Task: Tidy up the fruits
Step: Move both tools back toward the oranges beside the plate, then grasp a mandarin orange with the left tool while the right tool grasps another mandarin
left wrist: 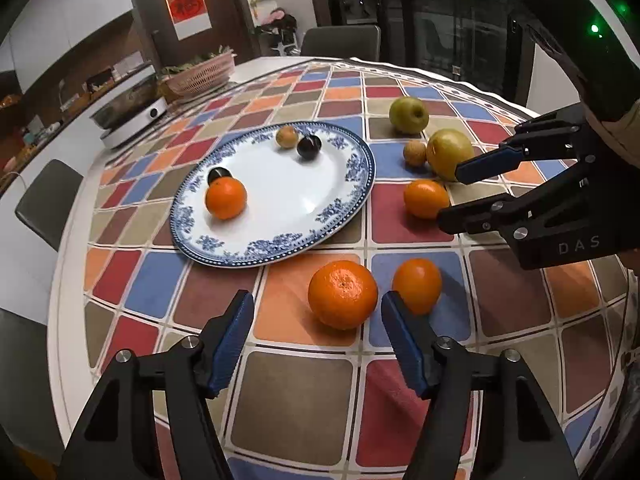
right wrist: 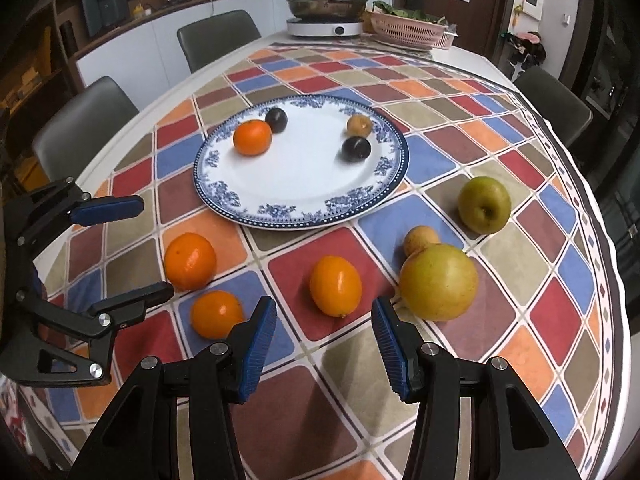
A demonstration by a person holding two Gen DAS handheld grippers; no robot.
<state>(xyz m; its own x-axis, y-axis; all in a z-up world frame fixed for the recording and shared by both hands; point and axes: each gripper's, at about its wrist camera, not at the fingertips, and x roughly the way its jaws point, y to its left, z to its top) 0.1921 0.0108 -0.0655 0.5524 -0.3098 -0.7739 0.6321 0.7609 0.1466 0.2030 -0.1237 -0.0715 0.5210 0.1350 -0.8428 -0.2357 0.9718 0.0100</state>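
Note:
A blue-and-white plate (left wrist: 280, 200) (right wrist: 300, 184) holds one orange (left wrist: 225, 198) (right wrist: 252, 137), two dark plums and a small brown fruit. My left gripper (left wrist: 318, 340) (right wrist: 148, 248) is open, low over the tablecloth, with a large orange (left wrist: 343, 294) (right wrist: 190, 260) just ahead between its fingertips, untouched. A smaller orange (left wrist: 417, 286) (right wrist: 216, 314) lies beside its right finger. My right gripper (right wrist: 325, 344) (left wrist: 450, 196) is open, and an oval orange (right wrist: 336, 286) (left wrist: 426, 199) lies just beyond its tips.
To the right of the plate lie a green apple (right wrist: 484, 204) (left wrist: 409, 115), a big yellow fruit (right wrist: 439, 282) (left wrist: 446, 152) and a small brown fruit (right wrist: 420, 240). A cooker with a pot (right wrist: 326, 26) and a pink basket (right wrist: 408, 30) stand at the table's far end. Chairs surround the table.

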